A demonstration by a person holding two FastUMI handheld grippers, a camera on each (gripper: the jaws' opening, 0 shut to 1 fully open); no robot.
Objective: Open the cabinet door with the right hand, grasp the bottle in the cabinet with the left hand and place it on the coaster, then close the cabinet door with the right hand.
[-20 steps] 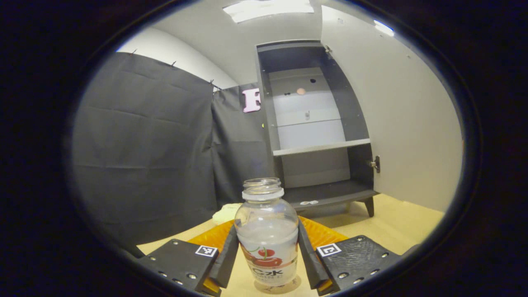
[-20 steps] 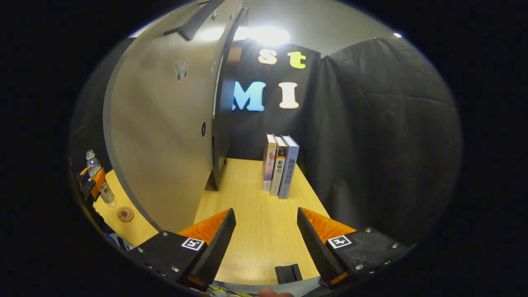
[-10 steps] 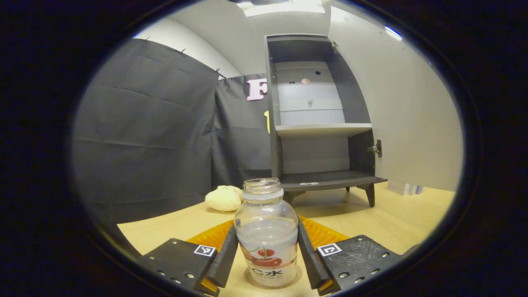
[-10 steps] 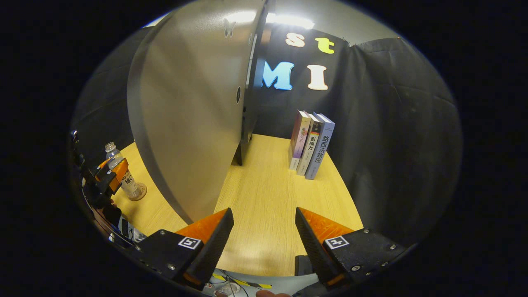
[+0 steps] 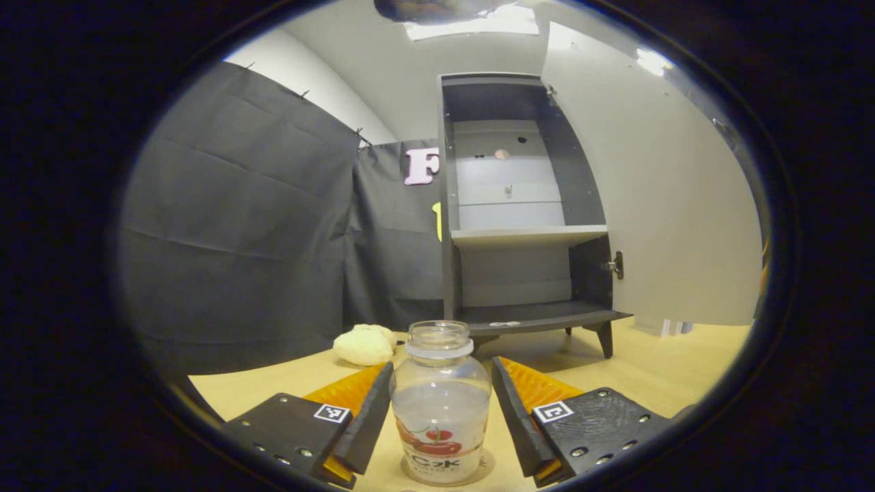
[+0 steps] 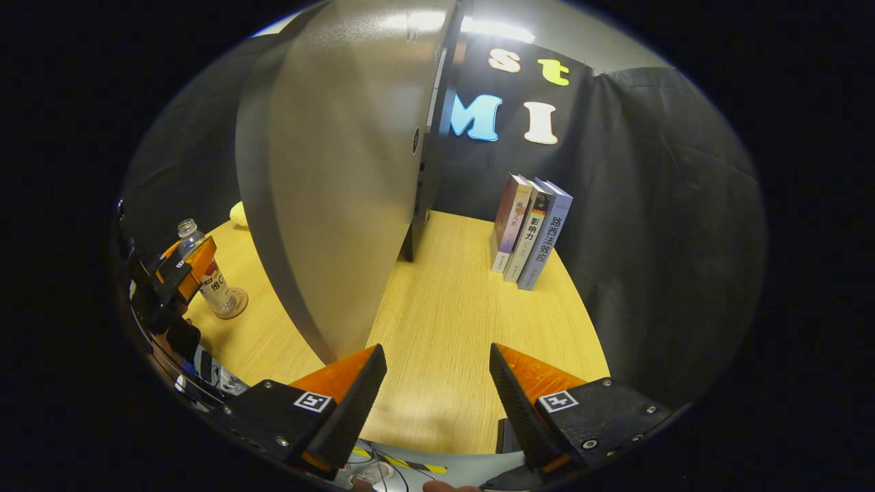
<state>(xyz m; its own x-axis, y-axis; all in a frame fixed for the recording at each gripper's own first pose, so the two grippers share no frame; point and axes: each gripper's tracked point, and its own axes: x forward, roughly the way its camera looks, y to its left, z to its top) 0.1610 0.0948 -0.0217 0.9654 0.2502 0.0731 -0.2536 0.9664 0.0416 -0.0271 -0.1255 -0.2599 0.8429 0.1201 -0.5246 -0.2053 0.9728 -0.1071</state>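
A clear bottle with a red-printed label stands upright on a round coaster on the table. My left gripper is open: its fingers flank the bottle with a narrow gap on each side. Beyond it, the dark cabinet has bare shelves and its pale door swung wide. In the right gripper view, the bottle and coaster sit far left beside the left gripper. My right gripper hangs open over the table, just right of the door's free edge, holding nothing.
Three books stand upright on the wooden table to the right of the cabinet. A cream-coloured lump lies left of the cabinet's feet. Black cloth walls close in the booth on both sides.
The bottle came down onto the coaster and the left fingers have parted from its sides. The right gripper has shifted a little, still open, with the door staying open.
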